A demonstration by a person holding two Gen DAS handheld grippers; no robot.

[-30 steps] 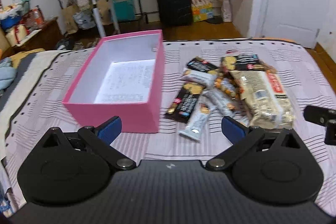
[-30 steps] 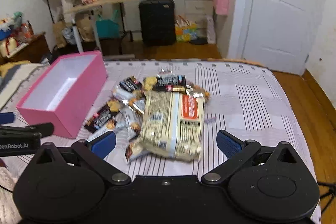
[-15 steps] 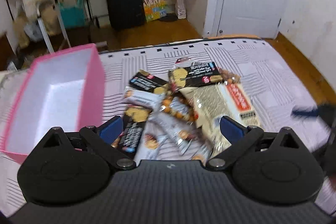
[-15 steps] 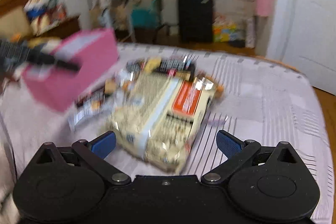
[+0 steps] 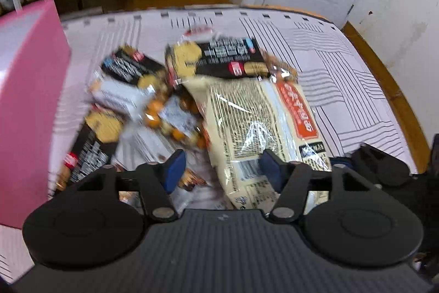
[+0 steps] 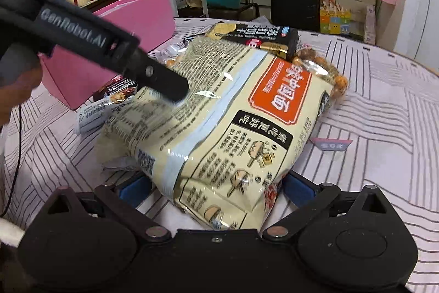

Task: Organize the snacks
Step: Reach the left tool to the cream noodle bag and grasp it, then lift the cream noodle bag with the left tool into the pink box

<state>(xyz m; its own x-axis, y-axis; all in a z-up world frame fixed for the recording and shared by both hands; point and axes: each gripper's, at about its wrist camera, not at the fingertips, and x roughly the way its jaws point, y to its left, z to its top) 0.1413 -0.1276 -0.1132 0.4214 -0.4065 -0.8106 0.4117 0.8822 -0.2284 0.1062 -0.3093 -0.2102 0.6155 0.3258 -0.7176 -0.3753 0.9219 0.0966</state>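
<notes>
Both my grippers have closed in on the noodle bag beside the pink box. Right gripper straddles its near end, left gripper hovers half-open, empty. Next: squeeze, lift boxward.

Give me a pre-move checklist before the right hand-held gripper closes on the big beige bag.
1. Big beige bag between the right hand-held gripper fingers: ok.
2. Right jaws open: ok.
3. Left hand-held gripper out of the way: not ok, it hovers over the bag.
4. Pink box open and upright: ok.
5. Black cracker pack off the bag: not ok, it rests on the bag's far end.
6. Box wide enough: cannot tell.
</notes>
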